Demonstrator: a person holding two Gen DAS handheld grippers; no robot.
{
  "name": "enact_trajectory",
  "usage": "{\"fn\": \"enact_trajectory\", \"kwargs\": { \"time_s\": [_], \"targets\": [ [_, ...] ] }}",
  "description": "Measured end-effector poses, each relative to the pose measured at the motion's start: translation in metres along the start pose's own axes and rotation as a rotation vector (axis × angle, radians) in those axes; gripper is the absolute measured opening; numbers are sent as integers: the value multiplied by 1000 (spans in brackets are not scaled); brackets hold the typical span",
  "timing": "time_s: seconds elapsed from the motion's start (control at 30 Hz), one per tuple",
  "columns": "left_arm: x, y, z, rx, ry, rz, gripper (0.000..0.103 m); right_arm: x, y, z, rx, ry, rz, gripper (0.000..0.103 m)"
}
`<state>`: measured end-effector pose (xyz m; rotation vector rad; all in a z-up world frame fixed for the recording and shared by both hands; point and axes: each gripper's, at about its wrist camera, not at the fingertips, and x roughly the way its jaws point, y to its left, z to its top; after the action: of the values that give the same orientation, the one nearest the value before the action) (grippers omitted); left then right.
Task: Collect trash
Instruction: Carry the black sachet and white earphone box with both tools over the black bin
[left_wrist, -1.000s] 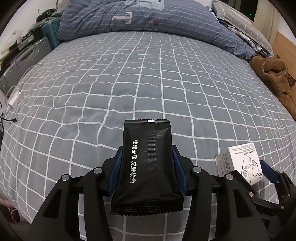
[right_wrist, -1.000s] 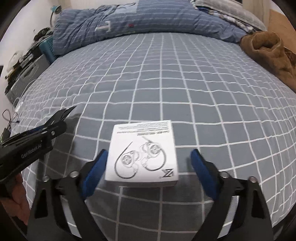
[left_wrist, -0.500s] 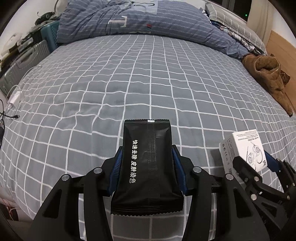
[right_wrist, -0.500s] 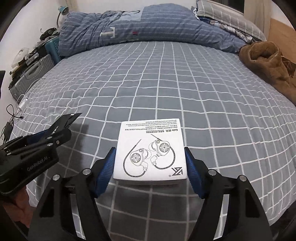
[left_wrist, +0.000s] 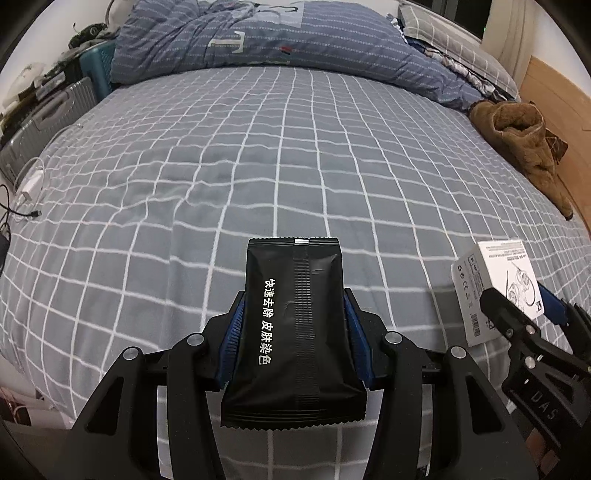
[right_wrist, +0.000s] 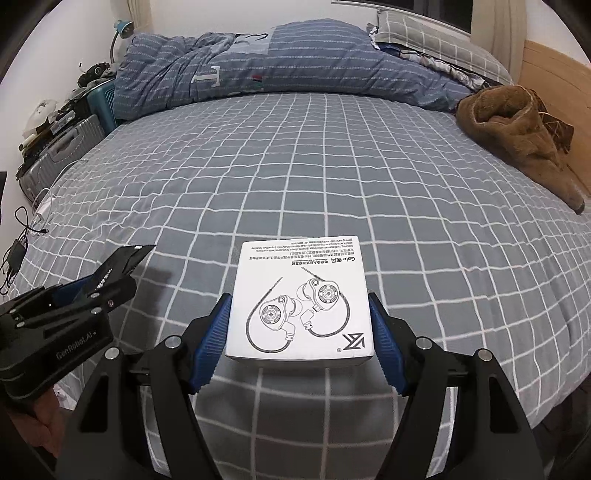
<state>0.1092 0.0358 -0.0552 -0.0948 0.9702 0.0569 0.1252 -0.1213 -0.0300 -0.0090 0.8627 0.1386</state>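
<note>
While clamped, black sachet (left_wrist: 295, 328) lengthwise forward

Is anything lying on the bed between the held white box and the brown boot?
No. In the right wrist view, only bare checked sheet lies between the white box and the brown boot.

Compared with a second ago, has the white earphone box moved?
Yes. The white earphone box has lifted off the checked bedsheet, now clamped in the right claw, whose jaws just closed.
</note>
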Motion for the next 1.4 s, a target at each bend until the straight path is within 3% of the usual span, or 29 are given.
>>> {"fn": "enact_trajectory", "kwargs": {
  "time_s": [0.93, 1.4],
  "targets": [
    [-63, -12, -87, -2, 0, -30, 49, -70, -12, -58, 8, -24, -6, 68],
    [-80, -14, -138, -3, 39, -36, 49, -95, -10, -110, -3, 17, -5, 68]
  ]
}}
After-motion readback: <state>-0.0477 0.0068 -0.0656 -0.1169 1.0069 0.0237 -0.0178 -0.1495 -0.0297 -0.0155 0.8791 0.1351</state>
